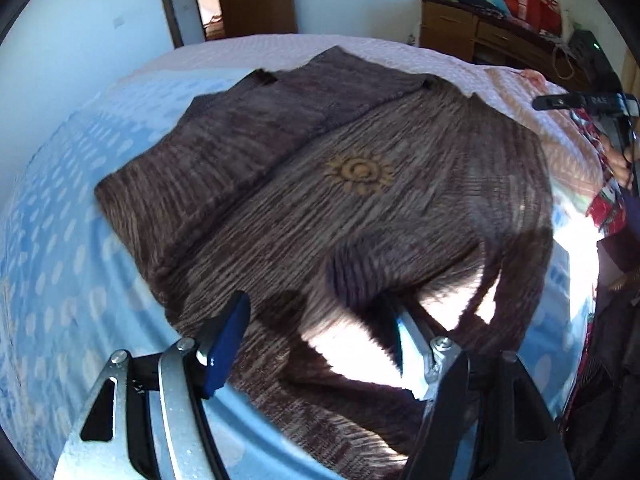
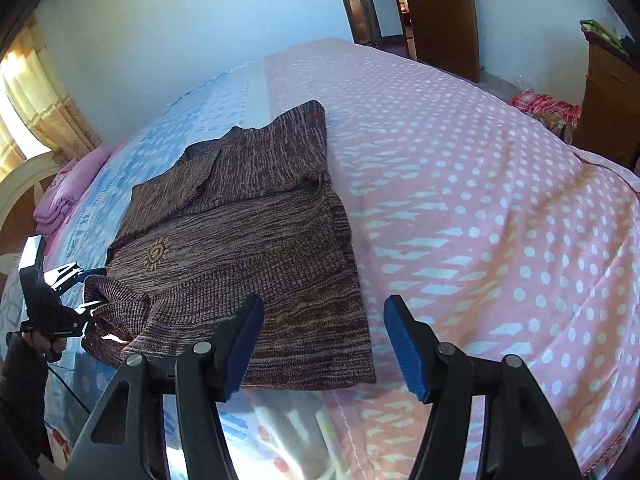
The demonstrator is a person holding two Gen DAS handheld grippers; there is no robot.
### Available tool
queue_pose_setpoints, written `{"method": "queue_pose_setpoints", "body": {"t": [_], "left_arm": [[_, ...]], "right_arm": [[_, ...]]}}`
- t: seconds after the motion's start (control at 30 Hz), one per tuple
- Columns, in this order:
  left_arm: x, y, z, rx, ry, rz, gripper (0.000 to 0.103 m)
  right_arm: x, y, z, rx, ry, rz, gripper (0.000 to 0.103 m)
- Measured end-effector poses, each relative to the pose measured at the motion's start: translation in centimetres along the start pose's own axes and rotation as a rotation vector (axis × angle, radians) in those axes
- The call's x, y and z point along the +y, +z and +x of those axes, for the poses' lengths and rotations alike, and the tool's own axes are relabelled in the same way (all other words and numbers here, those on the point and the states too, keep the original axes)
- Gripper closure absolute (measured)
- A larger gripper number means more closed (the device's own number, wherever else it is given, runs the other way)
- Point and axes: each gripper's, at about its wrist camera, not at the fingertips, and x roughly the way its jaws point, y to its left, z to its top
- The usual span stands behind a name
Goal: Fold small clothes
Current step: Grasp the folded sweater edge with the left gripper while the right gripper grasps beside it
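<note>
Nearby, pink bedding (image 2: 56, 200) beside sweater (image 2: 240, 248); both grippers' fingers wide, empty.

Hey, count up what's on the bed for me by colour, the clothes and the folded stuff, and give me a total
Brown: 1, the knit sweater with a sun emblem, lying on the bed
Pink: 1, the folded pile at the bed's far edge
Red: 1, the checked cloth at the far corner; what kind of item it is cannot be told
Total: 3

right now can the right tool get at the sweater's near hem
Probably yes: the right tool hangs open just above the sweater hem, with nothing between; the left tool works the far side.
</note>
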Motion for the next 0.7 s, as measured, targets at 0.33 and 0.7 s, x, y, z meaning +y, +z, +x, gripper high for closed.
{"method": "queue_pose_setpoints", "body": {"t": [0.33,0.7], "left_arm": [[5.8,-3.3,-4.8,-0.193,-0.166,-0.428,0.031],[1.2,-1.0,-0.8,-0.001,-0.051,-0.098,0.028]], "right_arm": [[1.3,-0.6,0.5,0.009,0.091,-0.021,0.040],[4.9,-1.5,1.6,0.037,0.093,-0.142,0.040]]}}
